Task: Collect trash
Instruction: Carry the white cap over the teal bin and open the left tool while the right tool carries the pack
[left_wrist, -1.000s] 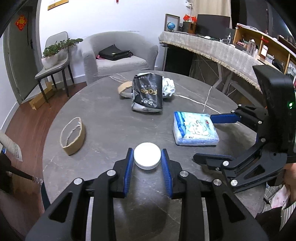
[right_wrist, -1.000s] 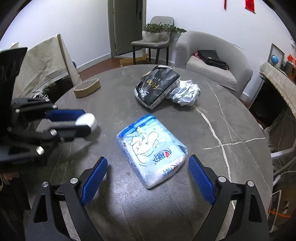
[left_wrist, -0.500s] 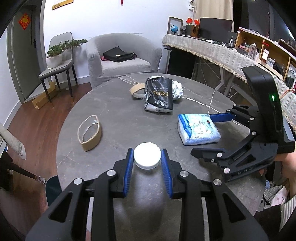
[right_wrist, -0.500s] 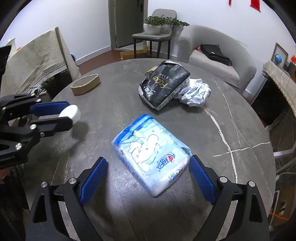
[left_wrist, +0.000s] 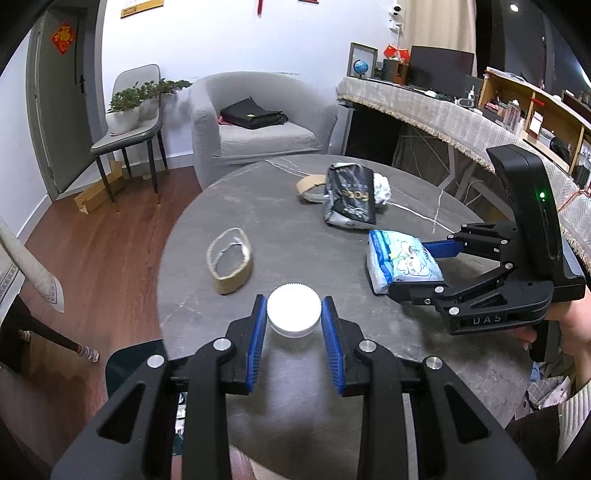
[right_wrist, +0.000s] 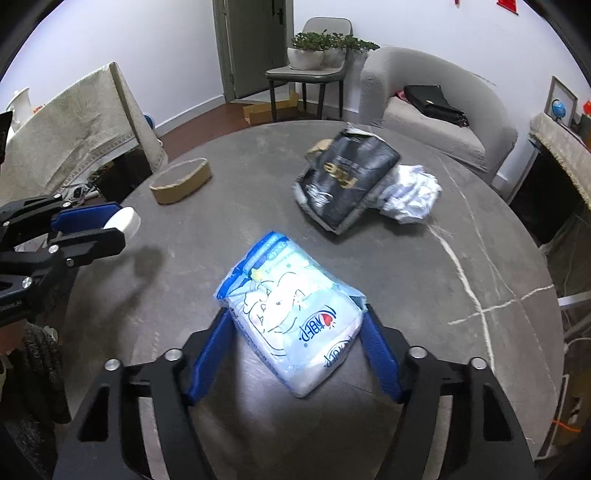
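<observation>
My left gripper (left_wrist: 293, 306) is shut on a white ridged cap (left_wrist: 293, 312), held above the near edge of the round grey table (left_wrist: 288, 229); whatever hangs under the cap is hidden. From the right wrist view, that gripper (right_wrist: 114, 229) and cap (right_wrist: 123, 221) hang at the left. A blue-and-white tissue pack (right_wrist: 291, 314) lies between the fingers of my right gripper (right_wrist: 295, 310). Its jaws are closing and both blue pads touch the pack's sides. The left view shows the same grip (left_wrist: 410, 267) on the pack (left_wrist: 400, 258).
A black snack bag (right_wrist: 347, 184) lies further back beside crumpled silvery wrap (right_wrist: 410, 195). One squashed cardboard ring (left_wrist: 229, 266) sits on the table's left, another (left_wrist: 308, 186) behind the bag. An armchair, a chair with a plant and a counter stand around the table.
My right gripper's jaws narrowed from wide open onto the tissue pack. My left gripper drew back from the table's middle with the cap, so the table looks farther away.
</observation>
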